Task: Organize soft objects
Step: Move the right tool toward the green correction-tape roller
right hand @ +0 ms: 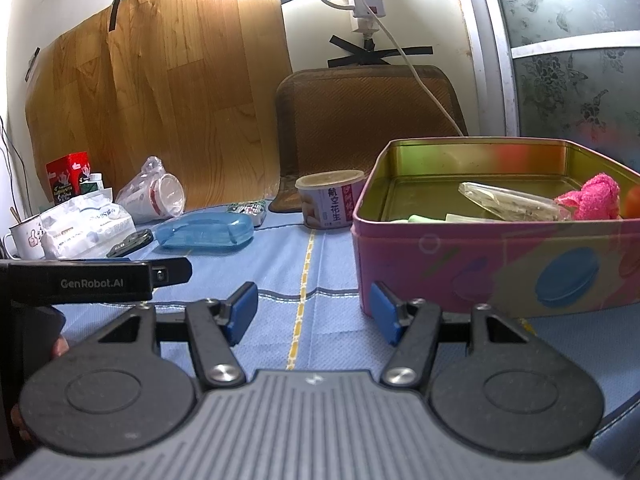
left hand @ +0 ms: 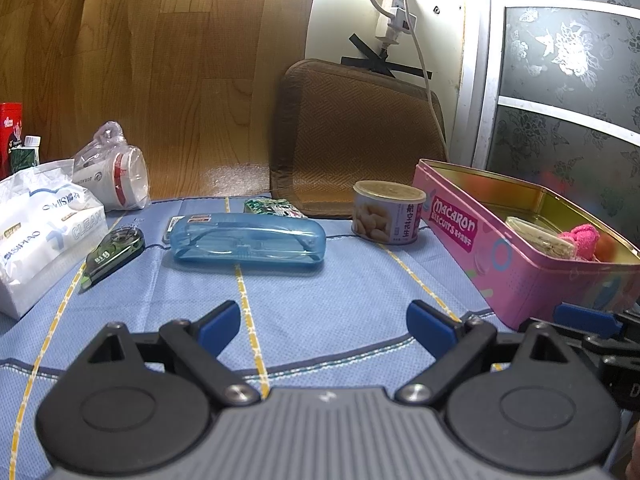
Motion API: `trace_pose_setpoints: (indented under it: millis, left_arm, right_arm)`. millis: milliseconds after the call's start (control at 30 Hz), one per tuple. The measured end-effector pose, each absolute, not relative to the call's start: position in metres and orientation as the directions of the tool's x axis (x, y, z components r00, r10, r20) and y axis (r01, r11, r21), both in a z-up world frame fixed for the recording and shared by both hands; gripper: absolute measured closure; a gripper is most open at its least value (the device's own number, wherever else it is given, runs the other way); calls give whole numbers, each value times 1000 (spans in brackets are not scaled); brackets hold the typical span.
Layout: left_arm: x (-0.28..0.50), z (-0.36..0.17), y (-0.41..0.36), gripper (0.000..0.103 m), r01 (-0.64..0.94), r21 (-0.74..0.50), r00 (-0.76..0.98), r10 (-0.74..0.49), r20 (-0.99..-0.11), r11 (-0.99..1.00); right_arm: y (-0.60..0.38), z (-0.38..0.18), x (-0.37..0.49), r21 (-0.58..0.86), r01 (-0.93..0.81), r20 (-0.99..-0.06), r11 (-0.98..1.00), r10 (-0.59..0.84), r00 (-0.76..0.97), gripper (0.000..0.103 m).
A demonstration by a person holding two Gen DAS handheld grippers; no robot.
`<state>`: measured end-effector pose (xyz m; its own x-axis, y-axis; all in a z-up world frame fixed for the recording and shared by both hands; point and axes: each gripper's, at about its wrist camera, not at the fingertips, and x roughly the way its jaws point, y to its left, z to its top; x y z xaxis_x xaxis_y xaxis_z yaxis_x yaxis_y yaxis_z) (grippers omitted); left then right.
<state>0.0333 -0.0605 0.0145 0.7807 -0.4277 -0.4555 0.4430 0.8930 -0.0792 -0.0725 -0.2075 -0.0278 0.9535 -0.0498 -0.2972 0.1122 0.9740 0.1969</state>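
With both the left gripper (left hand: pixel 323 326) and the right gripper (right hand: pixel 313 312) spread apart and empty, the fluffy pink cloth bundle (right hand: pixel 591 196) inside the pink metal biscuit tin (right hand: pixel 480 256) looks light and squashy, best pinched at its bulging middle.

1. The left gripper (left hand: pixel 324 326) has a grey ribbed body with a small pale mark at its top edge, flanked by two black round discs.
2. Black linkage bars with silver screws carry blue fingers (left hand: pixel 222 326).
3. The right gripper (right hand: pixel 314 314) is built alike, with blue fingers (right hand: pixel 242 312).
4. A black bar on the left gripper's body reads "GenRobot.AI" in the right wrist view.
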Motion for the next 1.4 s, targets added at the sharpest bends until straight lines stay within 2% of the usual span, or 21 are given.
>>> trace_pose_setpoints:
  millis: [800, 1000, 1400]
  left_arm:
    - [47, 13, -53, 10, 378, -100, 777, -375, -506, 920]
    - [59, 12, -44, 10, 312, -113, 771, -321, -551, 943]
    - [82, 15, -11, 10, 173, -62, 794, -176, -582, 983]
  right_arm:
    - [-201, -27, -69, 176, 84, -304, 981, -27, 952, 39]
    - [-194, -25, -64, 145, 47, -298, 988, -2, 955, 39]
    - [-172, -12, -32, 107, -55, -299, 993, 85, 951, 38]
